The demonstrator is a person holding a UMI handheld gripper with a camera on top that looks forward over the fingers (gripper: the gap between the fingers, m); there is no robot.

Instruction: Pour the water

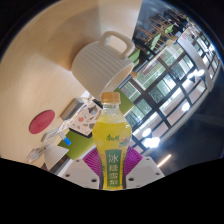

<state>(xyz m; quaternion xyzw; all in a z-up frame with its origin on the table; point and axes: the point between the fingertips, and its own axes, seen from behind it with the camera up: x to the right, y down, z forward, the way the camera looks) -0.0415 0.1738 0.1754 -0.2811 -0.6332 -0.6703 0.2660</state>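
Observation:
A plastic bottle (113, 135) of yellow-green drink, with an orange cap and a white label with blue characters, stands upright between my two fingers. My gripper (113, 166) is shut on the bottle, the purple pads (91, 163) pressing on its lower body from both sides. The bottle is lifted, with ceiling and windows behind it. A white rounded container (103, 55), like a jug or chair shell, shows beyond and above the bottle.
Large dark-framed windows (165, 85) run along the right. A round pink object (41, 122) and some small green and white items (70, 128) lie to the left of the bottle. A pale wall fills the upper left.

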